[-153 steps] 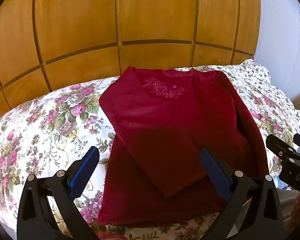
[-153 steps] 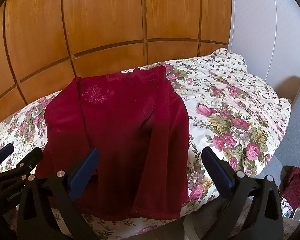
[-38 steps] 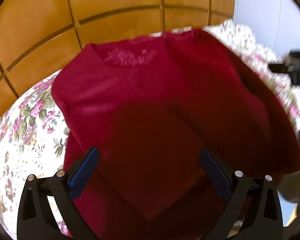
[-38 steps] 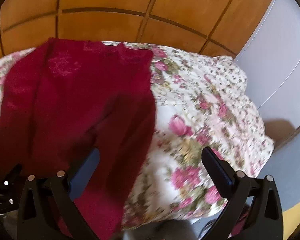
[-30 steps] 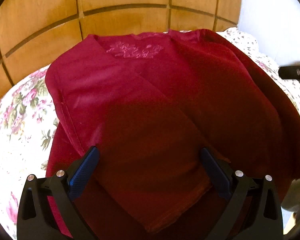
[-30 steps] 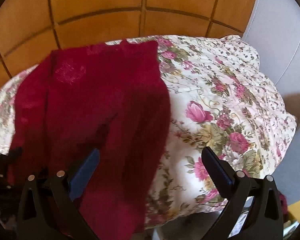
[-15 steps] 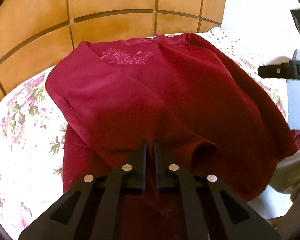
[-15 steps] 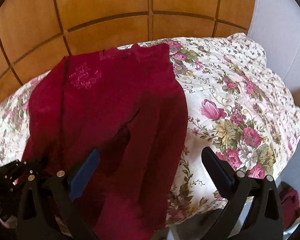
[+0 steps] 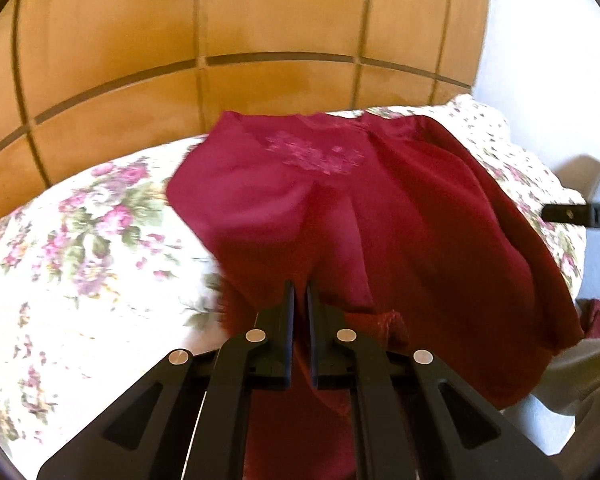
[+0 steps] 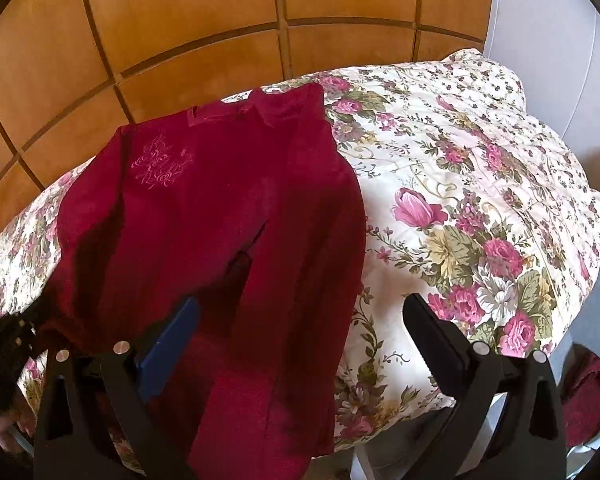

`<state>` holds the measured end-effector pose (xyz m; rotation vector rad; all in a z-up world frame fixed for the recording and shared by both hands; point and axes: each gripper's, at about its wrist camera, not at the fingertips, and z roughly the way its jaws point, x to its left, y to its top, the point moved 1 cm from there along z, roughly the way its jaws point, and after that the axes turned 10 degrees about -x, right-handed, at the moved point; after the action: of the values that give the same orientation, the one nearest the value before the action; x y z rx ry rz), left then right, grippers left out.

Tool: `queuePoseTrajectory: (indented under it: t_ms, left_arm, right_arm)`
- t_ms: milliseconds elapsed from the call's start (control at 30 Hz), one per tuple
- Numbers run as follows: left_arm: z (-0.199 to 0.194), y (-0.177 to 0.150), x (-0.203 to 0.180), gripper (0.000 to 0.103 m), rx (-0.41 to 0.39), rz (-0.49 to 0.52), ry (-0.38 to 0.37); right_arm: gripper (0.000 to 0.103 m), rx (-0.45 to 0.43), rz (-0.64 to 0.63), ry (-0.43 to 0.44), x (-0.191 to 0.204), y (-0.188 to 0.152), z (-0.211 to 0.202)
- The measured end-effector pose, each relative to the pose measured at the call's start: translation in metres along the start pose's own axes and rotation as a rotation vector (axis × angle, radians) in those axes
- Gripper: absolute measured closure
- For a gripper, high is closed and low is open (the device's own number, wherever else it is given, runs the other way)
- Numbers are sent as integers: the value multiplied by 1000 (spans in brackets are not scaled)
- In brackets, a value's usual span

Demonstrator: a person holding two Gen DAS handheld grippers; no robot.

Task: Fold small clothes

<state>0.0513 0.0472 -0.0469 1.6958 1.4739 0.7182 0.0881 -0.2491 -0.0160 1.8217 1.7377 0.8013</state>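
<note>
Wood panelling fills the upper frame above a floral quilt. Your red top lies left of centre. Your left gripper is clenched on its lower sleeve fabric; your right gripper is spread, empty. Step: sleeve fold. Next, likely carry the sleeve across the body.

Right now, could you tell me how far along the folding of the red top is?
Early stage. Done: both sleeves of the red top lie folded in over its body on the floral bedspread. In hand: the left gripper is shut on the left sleeve's end, lifting cloth near the hem. The right gripper hangs open over the top's right side, holding nothing. Left: folding the body itself, which lies at full length.
</note>
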Motion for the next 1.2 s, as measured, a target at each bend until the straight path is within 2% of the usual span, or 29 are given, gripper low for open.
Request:
queuePoseTrajectory:
  t_ms: [100,233,500,667,767,833,867,900,933,967,1000,1033,1133,1167,1200]
  left_arm:
    - [-2,6,23,99,-4,-36,37]
    - [-5,18,67,100,-39,-60,137]
    - [-1,28,191,100,-31,-193,379]
    - [4,35,256,100,-39,-187,551]
    - [19,39,291,100,12,-162,623]
    - [27,36,314,92,74,-188,729]
    - [24,34,322,70,85,-227,767]
    - [18,31,326,38,77,-289,792]
    - [11,29,325,28,46,-340,801]
    - [1,26,318,27,-15,-394,792]
    - [-6,24,306,27,-76,-430,744]
    - [-6,24,293,27,-88,-420,701]
    - [3,26,224,27,-100,-284,520]
    - [6,26,201,26,-102,-255,449]
    - [9,25,172,26,-103,-234,348]
  right_arm:
    - [2,1,3,0,0,-1,0]
    - [2,4,9,-2,-2,-2,-1]
    - [2,10,22,-10,-5,-2,1]
    - [2,19,35,-17,-8,-4,4]
    - [2,26,48,-22,-11,-4,6]
    - [2,29,67,-26,-15,-4,7]
    - [2,29,78,-28,-17,-4,8]
    - [2,31,94,-29,-20,-3,8]
    - [2,34,125,-25,-25,-4,8]
    - [2,34,151,-21,-29,-4,8]
    - [2,38,192,-11,-35,-4,9]
    - [2,45,221,-5,-38,-4,10]
    - [2,83,339,28,-56,-9,13]
    - [2,92,369,40,-60,-11,14]
    - [2,98,390,50,-63,-12,14]
